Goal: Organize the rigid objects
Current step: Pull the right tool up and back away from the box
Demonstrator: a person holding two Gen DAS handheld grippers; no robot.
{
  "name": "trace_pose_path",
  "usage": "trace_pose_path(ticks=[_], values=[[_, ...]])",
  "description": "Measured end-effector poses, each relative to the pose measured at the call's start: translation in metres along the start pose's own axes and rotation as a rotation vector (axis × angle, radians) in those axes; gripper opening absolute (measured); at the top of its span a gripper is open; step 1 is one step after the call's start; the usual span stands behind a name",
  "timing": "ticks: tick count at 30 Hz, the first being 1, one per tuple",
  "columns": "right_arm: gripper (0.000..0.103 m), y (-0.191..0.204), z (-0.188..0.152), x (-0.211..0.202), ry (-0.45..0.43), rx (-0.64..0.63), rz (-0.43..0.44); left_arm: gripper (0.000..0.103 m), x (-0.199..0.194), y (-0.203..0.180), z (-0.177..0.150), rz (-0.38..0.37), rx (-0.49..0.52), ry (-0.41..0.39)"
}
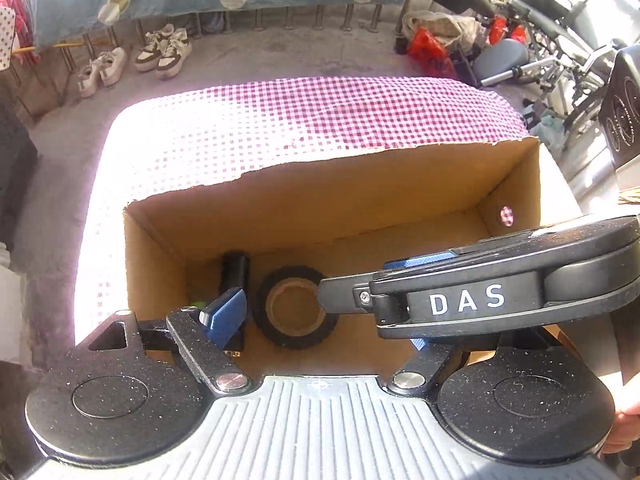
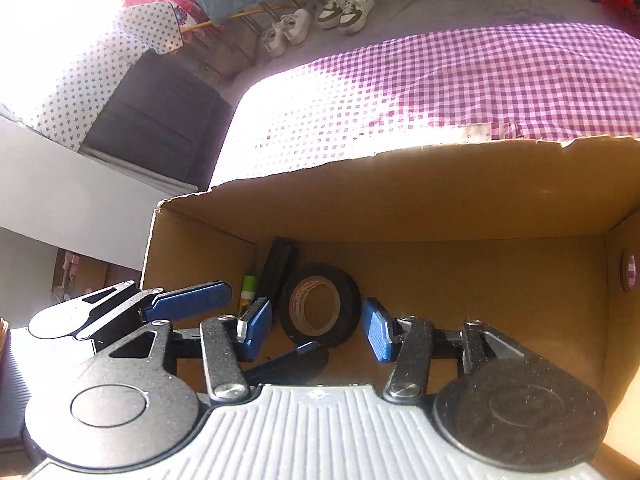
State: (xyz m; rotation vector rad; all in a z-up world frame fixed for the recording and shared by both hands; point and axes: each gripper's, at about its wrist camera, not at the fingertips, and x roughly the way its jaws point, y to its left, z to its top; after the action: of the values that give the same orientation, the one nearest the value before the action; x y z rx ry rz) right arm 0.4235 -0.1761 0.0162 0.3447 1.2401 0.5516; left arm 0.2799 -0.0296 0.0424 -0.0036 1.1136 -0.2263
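Black tape roll (image 2: 320,306) lies flat on floor of cardboard box (image 2: 400,200), black cylinder (image 2: 278,268) beside it, long axis pointing to far wall. Right gripper (image 2: 316,330) open, empty, straddles roll, nearest. Left gripper (image 1: 316,320) open, empty.

— Where are your grippers?
— Your black right gripper with blue pads (image 2: 316,330) points steeply down, jaws apart, gripping nothing. Your matching left gripper (image 1: 320,320) angles down alongside, jaws wide.
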Motion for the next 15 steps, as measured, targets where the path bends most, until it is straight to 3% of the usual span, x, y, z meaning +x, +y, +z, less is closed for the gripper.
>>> trace_pose_path(ticks=[6,12,15], values=[[0.058,0.014,-0.045,-0.095,-0.192,-0.049,0.073,0.084,-0.052,-0.017,-0.02,-0.039,0.043,-0.144],[0.075,0.011,-0.14,-0.18,-0.421,-0.035,0.241,0.097,-0.1,-0.027,-0.068,-0.216,0.131,-0.287],[0.086,0.003,-0.199,-0.196,-0.522,-0.013,0.245,0.1,-0.111,-0.032,-0.101,-0.255,0.156,-0.339]])
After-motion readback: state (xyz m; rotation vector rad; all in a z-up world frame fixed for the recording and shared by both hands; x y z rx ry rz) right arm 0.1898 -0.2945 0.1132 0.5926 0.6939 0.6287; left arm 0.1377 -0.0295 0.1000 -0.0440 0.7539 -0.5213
